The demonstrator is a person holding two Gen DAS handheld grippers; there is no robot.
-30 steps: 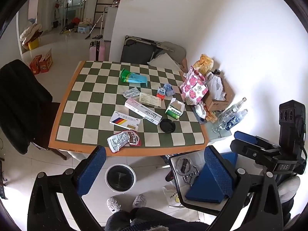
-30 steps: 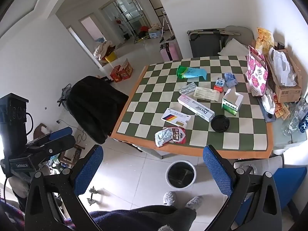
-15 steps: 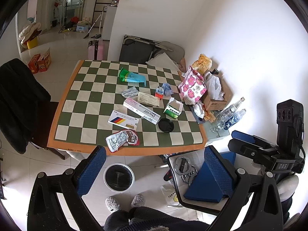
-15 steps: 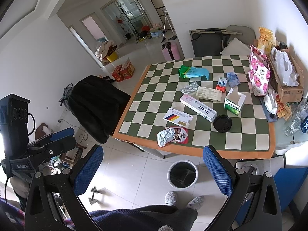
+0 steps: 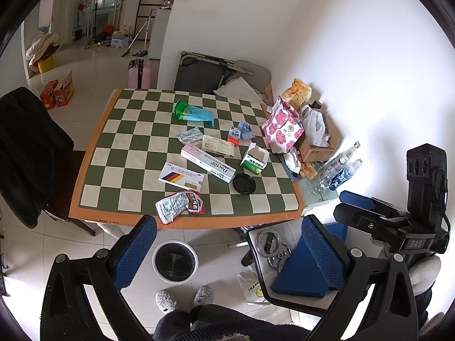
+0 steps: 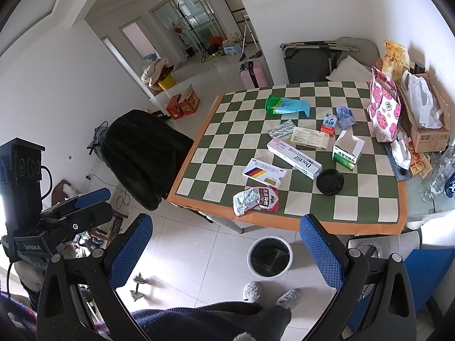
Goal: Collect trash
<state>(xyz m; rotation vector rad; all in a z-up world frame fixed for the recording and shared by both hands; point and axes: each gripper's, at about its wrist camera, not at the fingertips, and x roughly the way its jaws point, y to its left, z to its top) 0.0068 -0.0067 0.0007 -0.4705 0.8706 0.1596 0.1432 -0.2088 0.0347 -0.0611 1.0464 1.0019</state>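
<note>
The trash lies scattered over the checkered table (image 5: 93, 153): nearest my edge a crumpled foil wrapper (image 5: 179, 205), behind it a flat box with coloured stripes (image 5: 182, 176), a long Doctor toothpaste carton (image 5: 209, 162), a black cup lid (image 5: 244, 183) and an open green-and-white carton (image 5: 255, 159). Farther back are a leaflet (image 5: 218, 145), a silver blister pack (image 5: 190, 135), a small red-and-blue packet (image 5: 234, 135), a crumpled blue scrap (image 5: 245, 130) and a green-blue pouch (image 5: 193, 112). The round bin (image 5: 175, 261) stands on the floor just in front of the table's near edge, by my slippered feet.

Over the last second both views have drifted only slightly; the table has slid a little within the frame and nothing on it has shifted. So I'm still lining up, and no piece has been collected yet.

My left gripper (image 5: 227, 251) is spread wide and empty, held well above the floor short of the table. My right gripper (image 6: 226, 250) is likewise gaping with nothing between the pads. Each shows at the edge of the other's view.

The wrapper at the near edge looks the easiest first pick, almost above the bin. The bin seems empty, though its dark liner makes that hard to judge.
</note>
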